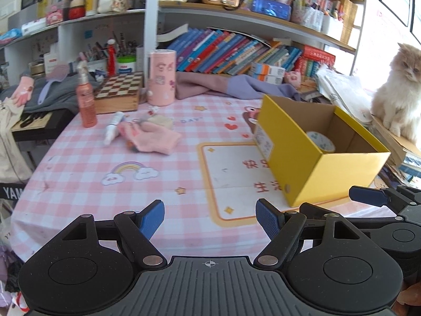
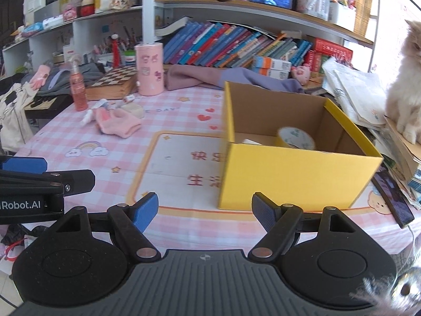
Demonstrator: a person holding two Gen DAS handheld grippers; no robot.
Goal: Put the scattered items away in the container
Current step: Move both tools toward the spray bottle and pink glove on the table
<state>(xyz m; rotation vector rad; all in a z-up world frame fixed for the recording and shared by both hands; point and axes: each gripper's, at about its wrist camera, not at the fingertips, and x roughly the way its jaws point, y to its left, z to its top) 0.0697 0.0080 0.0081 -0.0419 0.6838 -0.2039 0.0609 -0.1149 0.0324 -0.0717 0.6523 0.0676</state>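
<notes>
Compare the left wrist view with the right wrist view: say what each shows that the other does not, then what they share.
Only the left wrist view shows the sticker label on the yellow box's side and the cat's face.

Only the right wrist view shows the dark phone lying right of the box, and a flat white item inside it beside the tape.

Both show the yellow cardboard box holding a tape roll, the pink glove, the white tube, the fluffy cat, and both grippers open and empty: left gripper, right gripper.
</notes>
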